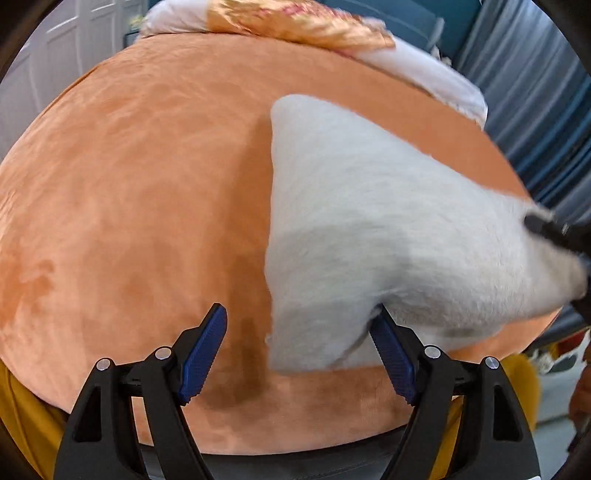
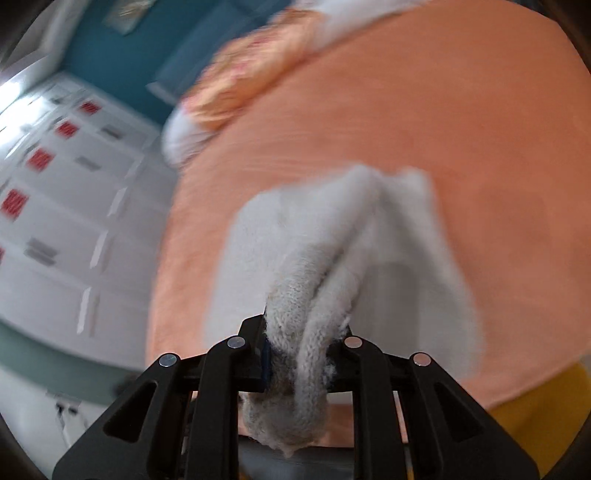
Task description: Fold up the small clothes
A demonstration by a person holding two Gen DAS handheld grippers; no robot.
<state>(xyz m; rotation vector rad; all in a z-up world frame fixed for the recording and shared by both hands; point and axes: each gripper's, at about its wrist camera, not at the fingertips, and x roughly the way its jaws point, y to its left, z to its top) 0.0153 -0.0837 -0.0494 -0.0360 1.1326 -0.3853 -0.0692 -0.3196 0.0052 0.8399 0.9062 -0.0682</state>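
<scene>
A white fuzzy knit garment (image 1: 369, 229) hangs over the orange bed cover (image 1: 129, 203). My left gripper (image 1: 299, 325) is open, its blue pads wide apart; the garment's lower corner hangs between them, against the right pad (image 1: 391, 354). My right gripper (image 2: 301, 354) is shut on a bunched edge of the garment (image 2: 295, 266) and holds it up above the cover (image 2: 480, 147). The right gripper shows at the right edge of the left wrist view (image 1: 554, 229), blurred.
Pillows with an orange patterned cloth (image 1: 303, 26) lie at the bed's far end. White drawers with red labels (image 2: 55, 166) stand left of the bed. Blue curtains (image 1: 535, 92) hang at the right. A yellow sheet (image 2: 535, 413) shows under the cover.
</scene>
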